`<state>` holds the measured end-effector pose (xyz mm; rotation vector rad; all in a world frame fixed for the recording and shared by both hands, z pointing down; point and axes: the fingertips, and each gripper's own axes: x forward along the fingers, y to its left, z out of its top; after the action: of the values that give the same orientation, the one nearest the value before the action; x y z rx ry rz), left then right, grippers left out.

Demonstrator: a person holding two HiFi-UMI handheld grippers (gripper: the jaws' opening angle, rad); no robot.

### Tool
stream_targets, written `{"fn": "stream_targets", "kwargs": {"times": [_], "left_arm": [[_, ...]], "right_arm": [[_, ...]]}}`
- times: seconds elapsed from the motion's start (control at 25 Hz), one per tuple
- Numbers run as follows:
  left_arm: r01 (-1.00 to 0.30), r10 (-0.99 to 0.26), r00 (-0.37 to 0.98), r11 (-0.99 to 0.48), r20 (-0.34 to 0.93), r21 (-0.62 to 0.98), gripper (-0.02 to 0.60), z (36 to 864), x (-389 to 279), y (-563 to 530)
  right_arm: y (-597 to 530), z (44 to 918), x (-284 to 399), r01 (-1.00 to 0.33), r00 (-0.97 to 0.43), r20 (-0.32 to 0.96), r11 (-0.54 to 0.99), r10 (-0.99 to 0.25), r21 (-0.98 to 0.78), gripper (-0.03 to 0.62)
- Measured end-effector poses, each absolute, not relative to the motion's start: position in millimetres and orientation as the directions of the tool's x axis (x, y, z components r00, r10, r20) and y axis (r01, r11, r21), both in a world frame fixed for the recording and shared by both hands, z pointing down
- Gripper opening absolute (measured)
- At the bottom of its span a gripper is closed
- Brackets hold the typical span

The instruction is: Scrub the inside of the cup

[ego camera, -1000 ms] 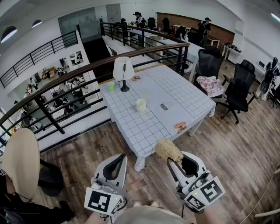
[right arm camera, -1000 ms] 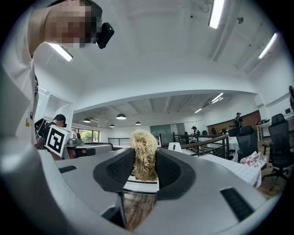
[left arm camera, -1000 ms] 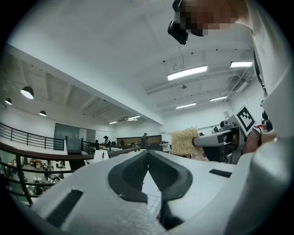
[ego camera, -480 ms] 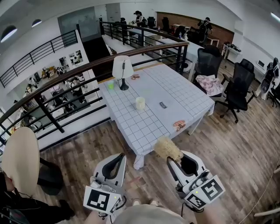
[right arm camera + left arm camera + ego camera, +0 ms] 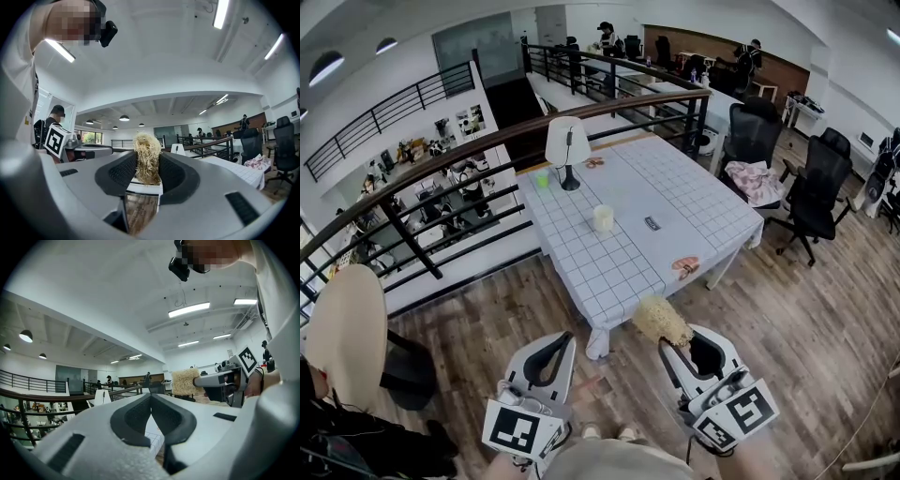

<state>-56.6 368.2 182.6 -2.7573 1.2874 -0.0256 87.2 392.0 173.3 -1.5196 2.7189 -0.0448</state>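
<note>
The person stands on the wooden floor (image 5: 787, 319), well back from the worktop (image 5: 609, 267), which is covered by a checked cloth. The cup (image 5: 603, 218), pale and upright, sits near the middle of that worktop, well apart from both grippers. From this distance its inside cannot be seen. A white table lamp (image 5: 567, 145) stands further back, near the railing (image 5: 628, 103). A few small flat things lie on the cloth, too small to name.

The left gripper (image 5: 565, 336) is held level with its jaws pressed together and nothing between them. Its own view shows the dark pads meeting at the tip. The right gripper (image 5: 664, 345) is just beside it, jaws pinching a pale, stringy scrubber (image 5: 659, 321) whose tuft sticks out past the tips. In the right gripper view the scrubber fills the gap between the pads and hides whatever lies straight ahead, with only a corner of the worktop showing off to the right. How far down between the jaws the scrubber reaches, I cannot tell.

Both hands are cut off by the bottom edge of the head view, leaving only the gripper bodies and marker cubes in sight. A pale rounded shape (image 5: 342, 337) at the left edge is also cut off, and I cannot say what it is.
</note>
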Motion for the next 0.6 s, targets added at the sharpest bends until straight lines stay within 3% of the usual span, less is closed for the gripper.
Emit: {"fn": "stream_targets", "kwargs": {"times": [0.6], "left_arm": [[-0.792,-0.797,0.604,-0.598,-0.018,-0.122,0.014,191,-27,386]], "right_arm": [[402,183,125,-0.833,-0.550,-0.032,0.551,-0.834,-0.044,0.137]]}}
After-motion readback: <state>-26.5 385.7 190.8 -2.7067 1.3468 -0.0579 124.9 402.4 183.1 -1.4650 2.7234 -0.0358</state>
